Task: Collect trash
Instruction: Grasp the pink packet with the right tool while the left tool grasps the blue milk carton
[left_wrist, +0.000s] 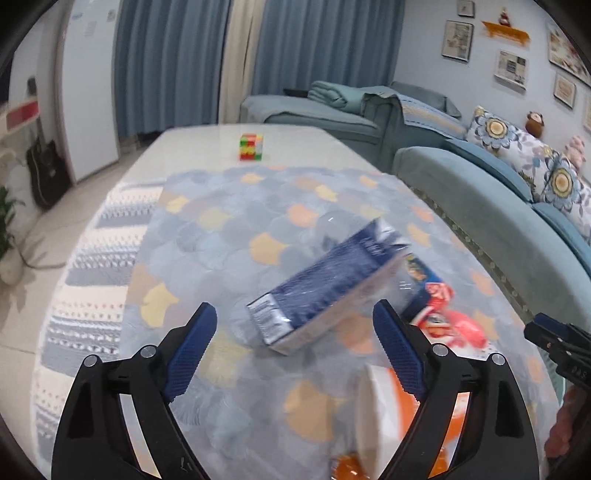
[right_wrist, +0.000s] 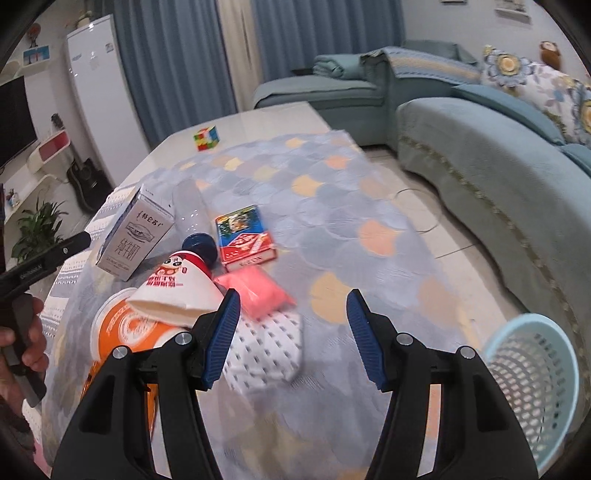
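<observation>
Both grippers hang over the tabletop (right_wrist: 258, 122) with nothing between their jaws: the left gripper (left_wrist: 295, 345) spread wide, the right gripper (right_wrist: 291, 328) parted. The trash lies on the patterned cloth (right_wrist: 332, 206): milk carton (right_wrist: 135, 236), cup (right_wrist: 125, 328), pink packet (right_wrist: 258, 297), and what looks like a card box (right_wrist: 245, 236). The basket (right_wrist: 532, 376) stands beside the tabletop, at right.

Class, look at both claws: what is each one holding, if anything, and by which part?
Nothing is held. The left claw is open above the milk carton, not gripping it; the right claw is open over bare cloth.
</observation>
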